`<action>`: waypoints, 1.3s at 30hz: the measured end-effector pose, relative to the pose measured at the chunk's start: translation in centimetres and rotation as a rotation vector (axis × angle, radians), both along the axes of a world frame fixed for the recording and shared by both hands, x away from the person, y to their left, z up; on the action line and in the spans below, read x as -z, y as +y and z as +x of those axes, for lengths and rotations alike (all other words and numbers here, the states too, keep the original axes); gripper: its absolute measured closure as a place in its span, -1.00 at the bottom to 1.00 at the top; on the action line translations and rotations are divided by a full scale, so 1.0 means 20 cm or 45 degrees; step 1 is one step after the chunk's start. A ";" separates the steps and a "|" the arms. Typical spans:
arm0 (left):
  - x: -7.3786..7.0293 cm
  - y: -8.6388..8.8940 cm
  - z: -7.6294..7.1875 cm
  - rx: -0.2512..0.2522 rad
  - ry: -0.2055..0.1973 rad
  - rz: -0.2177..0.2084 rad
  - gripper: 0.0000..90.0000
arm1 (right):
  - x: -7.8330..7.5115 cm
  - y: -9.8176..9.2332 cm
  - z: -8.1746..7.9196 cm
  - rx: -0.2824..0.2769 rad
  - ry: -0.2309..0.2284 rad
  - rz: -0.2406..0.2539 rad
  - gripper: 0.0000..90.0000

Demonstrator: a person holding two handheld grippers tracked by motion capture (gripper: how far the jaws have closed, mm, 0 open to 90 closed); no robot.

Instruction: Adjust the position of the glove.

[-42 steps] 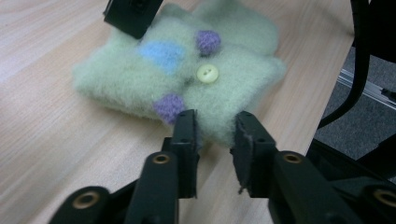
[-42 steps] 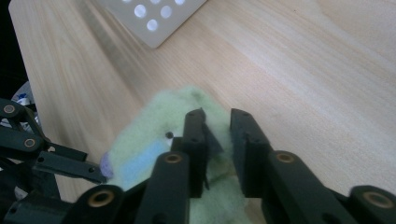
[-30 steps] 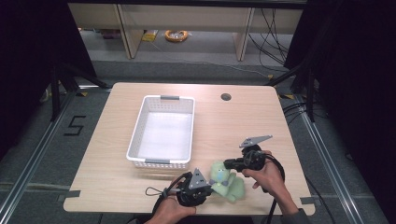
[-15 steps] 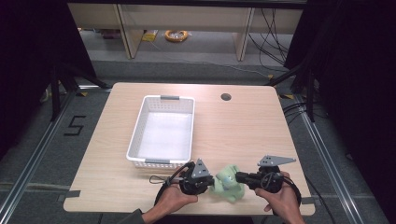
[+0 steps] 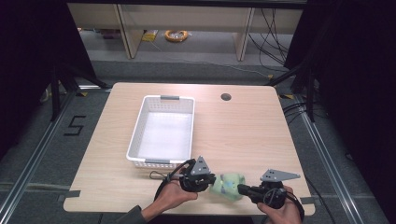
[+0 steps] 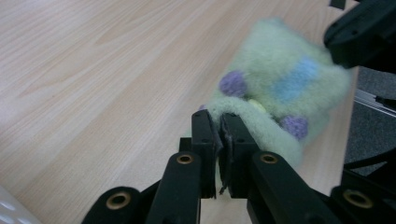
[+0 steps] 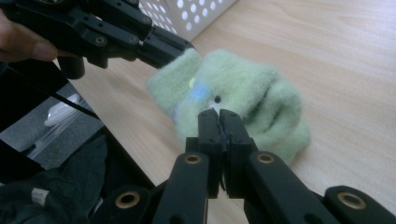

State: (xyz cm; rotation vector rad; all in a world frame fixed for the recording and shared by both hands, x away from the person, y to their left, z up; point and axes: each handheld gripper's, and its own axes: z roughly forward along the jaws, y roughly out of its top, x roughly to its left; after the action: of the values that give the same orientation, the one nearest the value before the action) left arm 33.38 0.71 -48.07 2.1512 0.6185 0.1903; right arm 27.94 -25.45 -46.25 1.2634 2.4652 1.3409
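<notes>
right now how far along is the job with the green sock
Done: both tongs have hold of the green sock near the table's front edge; the left tongs pinch one end, the right tongs, just closed, pinch the other. In hand: it is held between them. Left: the white basket holds nothing yet.

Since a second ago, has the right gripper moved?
Yes. The right gripper has slid toward the table's near edge, farther from the white basket.
</notes>
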 end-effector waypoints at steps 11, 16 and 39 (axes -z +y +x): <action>0.07 0.01 0.06 -0.022 0.053 0.006 0.80 | 0.04 0.02 -0.01 -0.008 0.063 -0.035 0.96; 0.08 0.05 0.05 -0.065 0.074 -0.034 0.70 | 0.04 0.00 -0.01 0.013 0.070 -0.061 0.73; 0.07 0.05 -0.06 -0.063 0.247 -0.085 0.63 | 0.08 -0.06 0.15 0.024 0.059 -0.159 0.91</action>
State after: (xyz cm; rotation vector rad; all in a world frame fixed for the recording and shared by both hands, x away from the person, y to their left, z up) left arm 32.22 1.65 -49.50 2.1060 0.7783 -0.0130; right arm 30.91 -26.56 -47.87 1.2998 2.5168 1.1457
